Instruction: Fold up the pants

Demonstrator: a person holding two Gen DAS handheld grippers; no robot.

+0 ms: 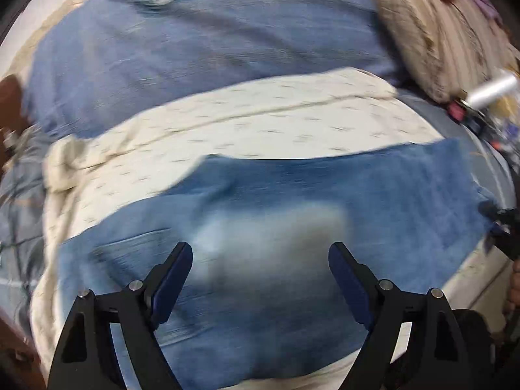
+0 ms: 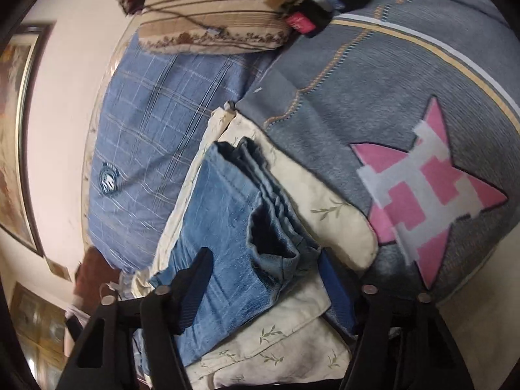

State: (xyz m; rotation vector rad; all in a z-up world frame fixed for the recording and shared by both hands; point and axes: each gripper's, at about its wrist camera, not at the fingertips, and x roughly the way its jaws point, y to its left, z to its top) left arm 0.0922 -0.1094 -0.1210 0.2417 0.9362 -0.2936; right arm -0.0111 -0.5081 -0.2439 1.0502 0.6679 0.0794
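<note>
— Both grippers first: how do they stand?

— Left gripper (image 1: 260,260) has its jaws spread wide in the lower part of its own view, nothing between them, hovering over the jeans (image 1: 292,201). Right gripper (image 2: 265,269) is also spread, its fingers at either side of the bunched leg ends of the jeans (image 2: 234,214) at the bottom centre of its view; whether the pads touch the denim I cannot tell.

— Where do the jeans lie?

— In the left wrist view they fill the lower middle of the frame as a flat blue folded panel, blurred. They rest on a cream cloth with small sprigs (image 1: 260,123). In the right wrist view the same cloth (image 2: 325,195) shows under and beside the folded denim, whose stacked edges run from centre to lower centre.

— What surrounds them?

— A blue checked pillow (image 2: 156,123) sits at centre left of the right view and across the top of the left view (image 1: 195,39). A beige striped pillow (image 2: 211,6) lies at the top. A grey blanket with a pink star (image 2: 422,188) takes the right side.
</note>
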